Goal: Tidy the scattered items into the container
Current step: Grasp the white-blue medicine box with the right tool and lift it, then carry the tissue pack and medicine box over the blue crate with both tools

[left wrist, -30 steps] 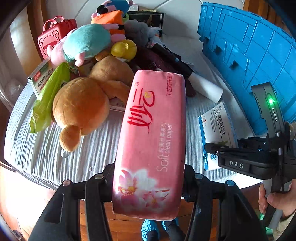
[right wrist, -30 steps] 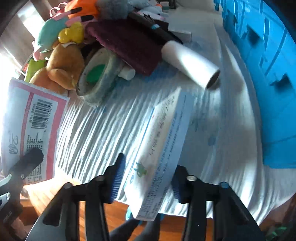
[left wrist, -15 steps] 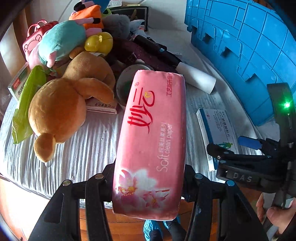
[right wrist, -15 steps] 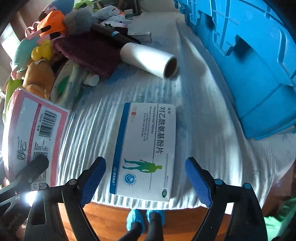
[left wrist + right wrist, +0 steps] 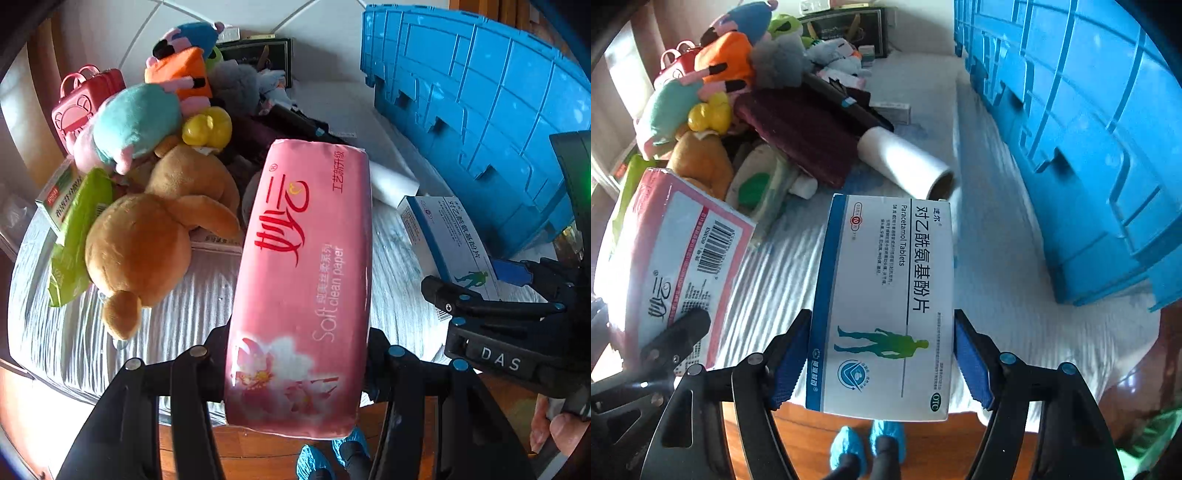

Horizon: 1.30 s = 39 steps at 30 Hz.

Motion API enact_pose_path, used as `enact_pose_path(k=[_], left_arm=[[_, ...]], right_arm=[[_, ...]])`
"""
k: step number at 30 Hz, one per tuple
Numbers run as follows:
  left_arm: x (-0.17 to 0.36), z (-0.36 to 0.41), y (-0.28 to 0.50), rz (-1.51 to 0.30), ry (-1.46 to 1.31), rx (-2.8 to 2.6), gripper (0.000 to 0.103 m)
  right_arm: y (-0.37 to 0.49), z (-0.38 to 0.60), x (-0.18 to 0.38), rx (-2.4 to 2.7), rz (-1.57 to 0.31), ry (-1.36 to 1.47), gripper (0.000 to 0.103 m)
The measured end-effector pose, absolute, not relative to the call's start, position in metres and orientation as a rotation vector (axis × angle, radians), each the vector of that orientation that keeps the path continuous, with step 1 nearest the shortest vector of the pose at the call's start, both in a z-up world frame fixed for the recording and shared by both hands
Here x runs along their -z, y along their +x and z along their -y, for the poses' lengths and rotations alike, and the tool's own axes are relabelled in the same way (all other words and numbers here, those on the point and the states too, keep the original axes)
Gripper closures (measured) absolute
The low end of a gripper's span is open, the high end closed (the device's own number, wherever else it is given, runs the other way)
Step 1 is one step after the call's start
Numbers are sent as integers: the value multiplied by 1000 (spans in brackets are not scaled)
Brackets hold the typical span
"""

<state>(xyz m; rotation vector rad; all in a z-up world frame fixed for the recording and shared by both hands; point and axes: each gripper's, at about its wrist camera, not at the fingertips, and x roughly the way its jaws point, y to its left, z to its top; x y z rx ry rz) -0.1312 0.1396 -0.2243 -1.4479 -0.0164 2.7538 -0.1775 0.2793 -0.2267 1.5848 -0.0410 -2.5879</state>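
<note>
1. A white and blue flat cardboard box of paracetamol tablets (image 5: pixel 886 306) is being held between the blue pads of the right gripper (image 5: pixel 881 356), printed face up and clear of the bed cover. The jaws have just been closing, and the pads are now lying against the box's two long edges, the likely reason it is staying level. The same box (image 5: pixel 448 240) is showing in the left wrist view beside the container.
2. A pink plastic-wrapped pack of soft tissue paper (image 5: pixel 303 288) is being clamped across its width by the left gripper (image 5: pixel 295 369), near one end, so most of its length is jutting forward over the bed.
3. A large blue ribbed plastic crate (image 5: pixel 1071 122), judged to be the container, is standing on the bed, to the right in both views; neither item is yet being carried over it.
4. A white paper roll with a cardboard core (image 5: pixel 905 162) is lying just beyond the tablet box.
5. A dark maroon cloth item (image 5: pixel 805 136) is resting behind the roll.
6. A brown plush bear (image 5: pixel 147 240), a teal and pink plush toy (image 5: pixel 129 125) and a yellow plastic duck (image 5: pixel 207 127) are being left heaped together.
7. A white ribbed bed cover (image 5: pixel 177 314) is bearing all of it.
</note>
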Motion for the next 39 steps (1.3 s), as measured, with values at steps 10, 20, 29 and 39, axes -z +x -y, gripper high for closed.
enact_pose_path(k=[10,20,29,39], left_arm=[[190,-136,-120,4,-1360,-2806,52],[171,-148,-112,27,-1293,-2821,52],[101,-153,-113,48,-1079,-2900,52],[-24,-238,-145,-27,-844,-2860,52]], right_arm=[[-162,-297,190,2652,73,1545,31],[-158,-288,150,2690,-24,1365,31],[-139,-284,57,2751,-82,1054,31],[-142,-377,-57,2945,-119,784,31]])
